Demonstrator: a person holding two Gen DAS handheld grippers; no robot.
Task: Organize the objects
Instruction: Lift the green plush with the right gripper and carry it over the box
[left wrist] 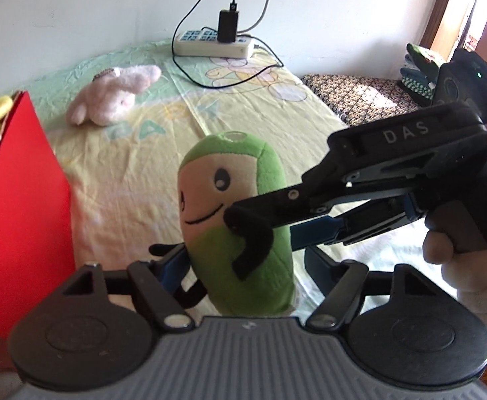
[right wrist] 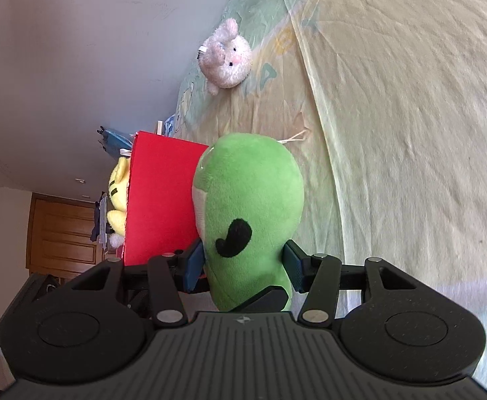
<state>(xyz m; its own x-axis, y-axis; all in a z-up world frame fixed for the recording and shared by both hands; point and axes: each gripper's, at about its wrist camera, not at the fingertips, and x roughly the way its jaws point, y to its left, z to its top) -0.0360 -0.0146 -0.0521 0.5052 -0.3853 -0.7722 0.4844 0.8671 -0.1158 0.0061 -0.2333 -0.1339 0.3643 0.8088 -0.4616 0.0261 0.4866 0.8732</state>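
Observation:
A green plush toy [left wrist: 233, 206] with a smiling face and black limbs stands upright above the bed. My right gripper [left wrist: 260, 223] comes in from the right and is shut on its body; in the right wrist view the toy [right wrist: 250, 206] sits between the blue pads [right wrist: 195, 263]. My left gripper [left wrist: 240, 266] is open, its jaws standing either side of the toy's lower half. A red box [left wrist: 20, 200] stands at the left with a yellow plush [right wrist: 118, 196] in it. A pink plush rabbit [left wrist: 110, 96] lies farther back on the sheet.
The bed has a yellow-green sheet [left wrist: 127, 173]. A white power strip [left wrist: 213, 45] with a black charger and cable lies at the far edge by the wall. A patterned cushion [left wrist: 360, 93] with gloves lies at the right.

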